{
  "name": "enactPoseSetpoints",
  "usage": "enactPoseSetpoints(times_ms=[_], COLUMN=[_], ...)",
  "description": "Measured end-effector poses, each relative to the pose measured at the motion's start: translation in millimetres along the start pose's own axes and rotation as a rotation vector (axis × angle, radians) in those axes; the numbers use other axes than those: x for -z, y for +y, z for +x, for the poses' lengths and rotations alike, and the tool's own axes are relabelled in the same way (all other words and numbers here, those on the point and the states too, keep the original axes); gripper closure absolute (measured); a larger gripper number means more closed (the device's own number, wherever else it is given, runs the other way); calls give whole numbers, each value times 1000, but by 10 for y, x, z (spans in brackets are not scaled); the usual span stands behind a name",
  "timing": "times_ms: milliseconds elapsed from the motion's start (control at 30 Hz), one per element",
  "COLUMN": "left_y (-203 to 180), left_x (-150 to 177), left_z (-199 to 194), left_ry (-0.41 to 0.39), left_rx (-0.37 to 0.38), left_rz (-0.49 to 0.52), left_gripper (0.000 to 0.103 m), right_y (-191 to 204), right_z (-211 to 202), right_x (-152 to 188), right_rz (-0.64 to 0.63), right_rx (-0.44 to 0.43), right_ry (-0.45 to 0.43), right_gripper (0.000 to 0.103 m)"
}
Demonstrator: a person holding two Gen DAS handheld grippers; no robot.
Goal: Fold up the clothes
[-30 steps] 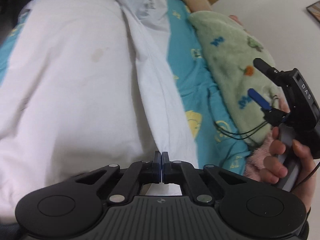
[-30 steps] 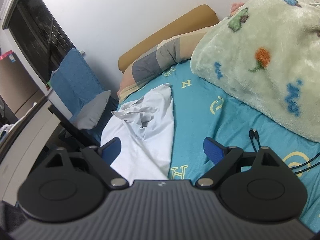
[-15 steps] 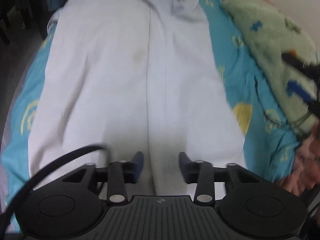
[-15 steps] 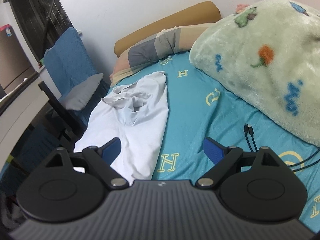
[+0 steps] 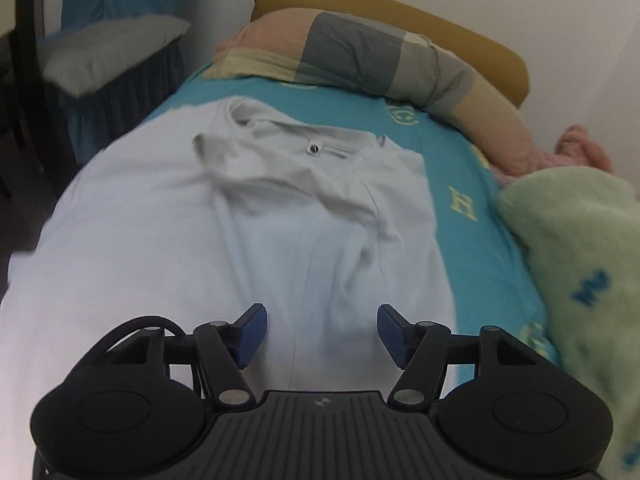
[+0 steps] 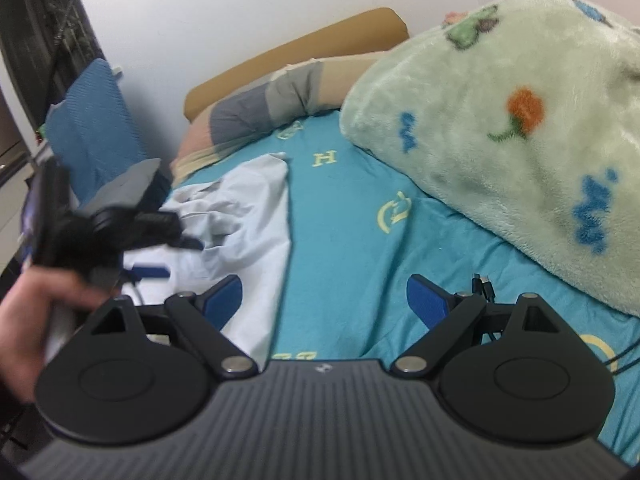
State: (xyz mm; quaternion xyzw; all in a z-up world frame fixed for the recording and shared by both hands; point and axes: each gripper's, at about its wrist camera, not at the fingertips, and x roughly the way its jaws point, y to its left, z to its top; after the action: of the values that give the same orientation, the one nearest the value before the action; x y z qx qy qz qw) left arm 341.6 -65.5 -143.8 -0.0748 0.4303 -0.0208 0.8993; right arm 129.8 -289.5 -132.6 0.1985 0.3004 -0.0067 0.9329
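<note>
A pair of white trousers (image 5: 256, 232) lies spread on the teal bed sheet (image 5: 460, 184), its waistband with a button at the far end near the pillow. My left gripper (image 5: 319, 330) is open and empty, held above the lower part of the trousers. My right gripper (image 6: 324, 300) is open and empty over the sheet, just right of the trousers' edge (image 6: 256, 216). In the right wrist view the left gripper (image 6: 160, 252) shows, blurred, in the person's hand over the trousers.
A green fleece blanket (image 6: 520, 128) is heaped on the bed's right side. A patchwork pillow (image 5: 360, 56) lies at the head against a tan headboard (image 5: 400, 8). A black cable (image 6: 486, 284) lies on the sheet. A blue chair with a grey cushion (image 5: 108, 48) stands at the left.
My left gripper was shut on the trousers' fabric, then opened and let go. It has tilted up toward the waistband and pillow. The trousers now lie flatter. The right gripper stayed open.
</note>
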Motion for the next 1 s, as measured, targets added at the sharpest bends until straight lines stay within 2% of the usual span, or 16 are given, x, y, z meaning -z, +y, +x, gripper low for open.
enactPoseSetpoints(times_ms=[100, 167, 200, 233, 300, 367, 467, 500, 600, 633, 667, 733, 833, 867, 933, 1000], left_y=[-71, -146, -164, -132, 29, 285, 659, 780, 1130, 1214, 1240, 1238, 1162, 1124, 1054, 1011], left_x=[-10, 16, 34, 38, 28, 16, 39, 53, 128, 154, 182, 224, 317, 363, 500, 661], left_z=[232, 345, 359, 317, 97, -121, -216, -224, -111, -122, -222, -470, -969, -1164, -1583, -1949], left_ry=[-43, -78, -101, -126, -190, -233, -205, -184, -63, -37, -38, -39, -60, -65, -81, -113], left_rx=[-73, -136, -152, -138, -79, -42, -107, -115, -68, -55, -45, -41, -40, -34, -25, 8], left_rz=[76, 146, 176, 171, 84, -44, -163, -200, -291, -309, -301, -263, -180, -147, -108, -85], left_gripper=[42, 63, 88, 98, 98, 98, 97, 95, 83, 81, 77, 51, 38, 35, 24, 21], right_y=[-43, -49, -46, -42, -37, -21, 2, 8, 20, 18, 15, 16, 60, 79, 109, 164], right_z=[186, 287, 335, 371, 428, 445, 438, 432, 406, 389, 371, 346, 315, 302, 259, 179], right_x=[19, 47, 62, 73, 89, 87, 89, 94, 105, 106, 107, 101, 119, 127, 131, 134], right_rz=[8, 10, 10, 10, 11, 6, -6, -10, -21, -25, -29, -35, -65, -71, -80, -110], right_rx=[4, 3, 3, 3, 2, -1, -7, -10, -15, -14, -12, -12, -35, -54, -110, -153], right_ry=[22, 38, 47, 53, 62, 55, 44, 42, 33, 26, 20, 7, -2, -1, -2, -17], right_gripper=[12, 12, 12, 12, 12, 12, 12, 12, 12, 12, 12, 12, 12, 12, 13, 13])
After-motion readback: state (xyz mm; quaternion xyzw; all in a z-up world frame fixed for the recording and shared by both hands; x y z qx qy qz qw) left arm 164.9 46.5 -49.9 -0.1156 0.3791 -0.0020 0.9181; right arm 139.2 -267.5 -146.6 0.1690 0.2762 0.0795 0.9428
